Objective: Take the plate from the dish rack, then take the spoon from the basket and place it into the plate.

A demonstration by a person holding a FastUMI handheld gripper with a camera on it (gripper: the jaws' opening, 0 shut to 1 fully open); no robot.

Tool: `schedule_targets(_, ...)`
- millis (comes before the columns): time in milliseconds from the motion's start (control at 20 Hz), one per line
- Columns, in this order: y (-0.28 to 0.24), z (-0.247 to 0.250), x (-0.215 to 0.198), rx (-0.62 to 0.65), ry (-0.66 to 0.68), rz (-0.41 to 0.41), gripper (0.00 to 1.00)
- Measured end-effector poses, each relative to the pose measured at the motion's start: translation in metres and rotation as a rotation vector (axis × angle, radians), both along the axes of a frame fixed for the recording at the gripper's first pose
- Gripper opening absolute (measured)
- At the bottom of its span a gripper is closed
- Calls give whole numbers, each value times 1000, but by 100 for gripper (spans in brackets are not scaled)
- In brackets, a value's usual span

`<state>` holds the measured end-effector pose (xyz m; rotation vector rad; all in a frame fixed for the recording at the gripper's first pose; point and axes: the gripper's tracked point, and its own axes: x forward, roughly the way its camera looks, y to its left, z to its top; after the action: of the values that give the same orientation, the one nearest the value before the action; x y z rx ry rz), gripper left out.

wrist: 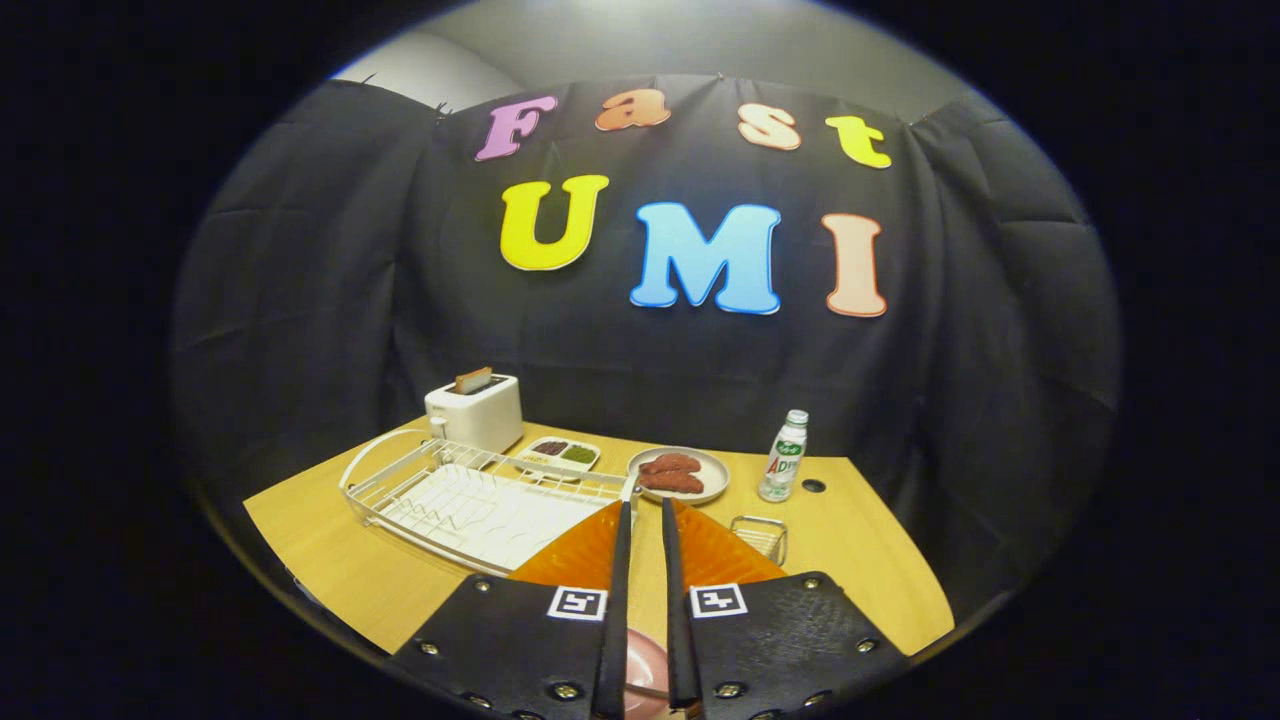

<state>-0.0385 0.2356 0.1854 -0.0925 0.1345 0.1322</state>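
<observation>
From my remote seat I read the scene from the left: a white toaster point(474, 411) with a slice sticking out stood at the far-left corner of the desk point(330, 560), left of centre in the frame. In front of it lay the white wire dish rack point(470, 500). Behind the rack's far rail sat a small two-part dish point(562, 453) of dark and green food. At bottom centre, the jaws of my gripper point(641, 530) stood narrow, nearly together, with an orange ribbed plate point(585, 555) spread beneath them; I could not tell whether they pinched it. A pinkish object showed low between the fingers. Beyond the tips sat a round dish of brown food point(680, 473). Right of the fingers stood a small wire basket point(760, 537), then a bottle point(783, 456).
</observation>
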Motion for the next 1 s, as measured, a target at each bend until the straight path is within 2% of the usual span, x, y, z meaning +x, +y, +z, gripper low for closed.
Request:
schedule_targets(100, -23, 14, -1, 26, -27, -36, 17)
schedule_targets(250, -54, 23, 2, 41, -53, -87, 99)
schedule_targets(550, -112, 24, 4, 103, -76, -140, 96)
schedule_targets(1000, -184, 16, 33, 139, -110, -148, 96)
